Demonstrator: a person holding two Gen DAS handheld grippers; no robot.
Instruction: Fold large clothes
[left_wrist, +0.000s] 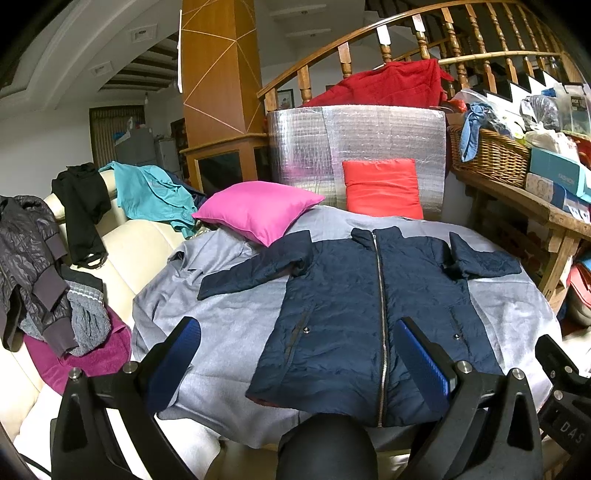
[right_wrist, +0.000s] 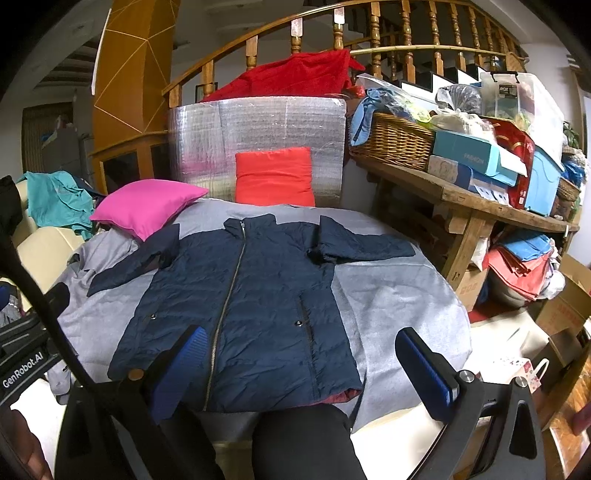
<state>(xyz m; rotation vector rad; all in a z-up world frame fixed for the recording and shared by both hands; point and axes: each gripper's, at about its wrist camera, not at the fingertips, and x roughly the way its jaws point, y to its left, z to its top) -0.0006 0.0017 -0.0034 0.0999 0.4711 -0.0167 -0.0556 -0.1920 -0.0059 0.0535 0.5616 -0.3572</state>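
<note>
Both grippers hang above the near hem of the jacket (left_wrist: 354, 306), jaws spread wide and holding nothing: the left gripper (left_wrist: 299, 362) sits over the hem left of the zip, the right gripper (right_wrist: 301, 365) over the hem's right corner. That navy jacket lies front up, zipped, sleeves out at 9 and 3 o'clock, on a grey sheet (left_wrist: 229, 332) that covers the round table. Only the left view takes in the pile (left_wrist: 48, 280) of dark and grey clothes at 9 o'clock on the cream sofa (left_wrist: 144, 243), with a black garment and a teal shirt (left_wrist: 155, 192) behind it. Only the right view shows cardboard boxes (right_wrist: 565, 306) and stacked red cloth under the bench (right_wrist: 461, 195) at 3 o'clock, and the left gripper's body at 8 o'clock marked "GenRobot.AI". Sheet lies bare on both sides of the jacket below the sleeves; at 12 o'clock room is tight, with a pink cushion (left_wrist: 258, 210) touching the left sleeve and a red cushion (left_wrist: 382, 188) against a foil roll (left_wrist: 354, 140). A basket (right_wrist: 395, 140) sits on the bench beside a teal box whose lettering may read "FASHION", though it is too small to be sure.
</note>
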